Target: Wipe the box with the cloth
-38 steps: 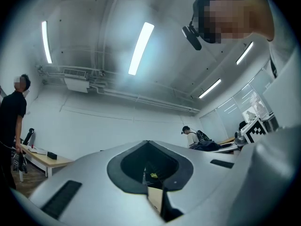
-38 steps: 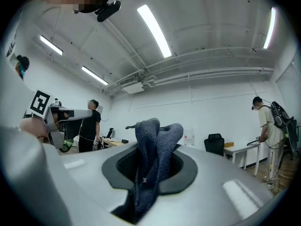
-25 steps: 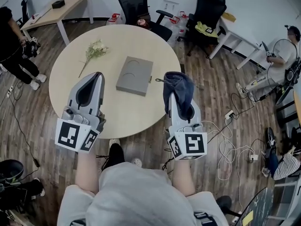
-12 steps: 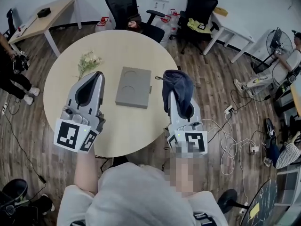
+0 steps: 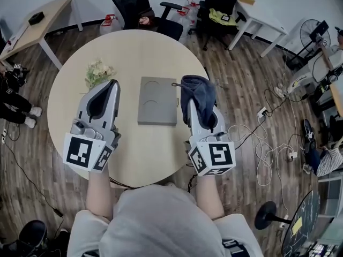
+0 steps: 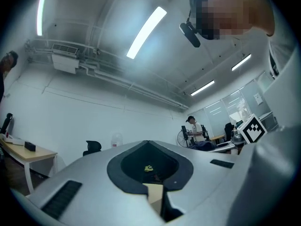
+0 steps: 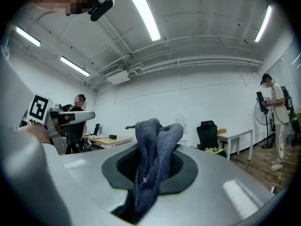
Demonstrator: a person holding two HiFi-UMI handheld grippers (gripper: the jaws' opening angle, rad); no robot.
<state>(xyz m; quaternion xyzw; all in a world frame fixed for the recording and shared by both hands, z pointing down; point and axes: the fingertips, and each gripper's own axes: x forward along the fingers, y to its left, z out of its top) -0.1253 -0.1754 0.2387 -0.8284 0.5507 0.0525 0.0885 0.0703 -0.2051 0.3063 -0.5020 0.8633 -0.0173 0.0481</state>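
Observation:
A flat grey box (image 5: 157, 100) with two round imprints lies on the round table (image 5: 139, 50), between my two grippers. My right gripper (image 5: 195, 99) hovers just right of the box, shut on a dark blue cloth (image 5: 199, 91) that bunches above its tips. In the right gripper view the cloth (image 7: 153, 154) stands up out of the right gripper (image 7: 149, 173), whose jaws are closed on it. My left gripper (image 5: 105, 89) hangs left of the box, shut and holding nothing. In the left gripper view the left gripper (image 6: 150, 147) points up toward the ceiling.
A sprig of pale flowers (image 5: 97, 71) lies on the table beyond the left gripper. Office chairs (image 5: 131, 1) stand past the table's far edge. Cables (image 5: 257, 143) trail over the floor on the right. A wooden desk (image 5: 37, 25) is at the far left.
The head view has shifted, so the box now sits squarer and closer between the grippers. The right gripper has edged toward the box with the cloth. Neither gripper's hold has changed.

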